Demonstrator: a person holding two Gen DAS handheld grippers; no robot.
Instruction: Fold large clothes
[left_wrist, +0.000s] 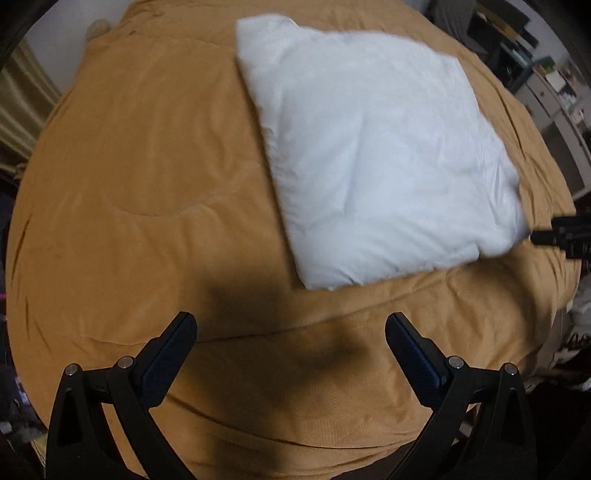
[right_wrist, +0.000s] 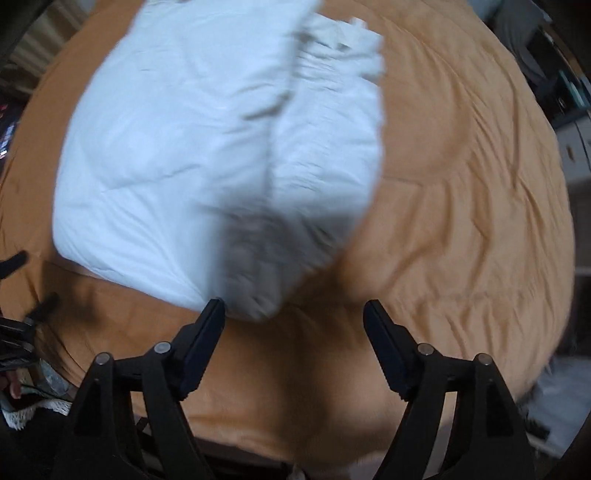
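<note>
White padded garment (left_wrist: 373, 147) (folded, roughly square) on creased ochre bedspread (left_wrist: 129, 184).

1. Folded garment (left_wrist: 373, 147): plain white with a faint bluish cast and no print; greyer where its near end lies in shade in the right wrist view (right_wrist: 207, 147).
2. Bed cover (left_wrist: 129, 184): uniform ochre to mustard tan, unpatterned apart from faint stitched quilting lines; a dark brown shadow patch crosses its near part.
3. Left gripper (left_wrist: 291, 334): matte black frame with silver round pivot pins; the inner finger pads (left_wrist: 166, 363) are dark navy blue with a fine dotted texture.
4. Right gripper (right_wrist: 294, 317): matte black frame with grey-silver pins and dark pads, their texture blurred.
5. Curtain (left_wrist: 22, 107) at left edge: pale olive-beige with vertical folds.
</note>
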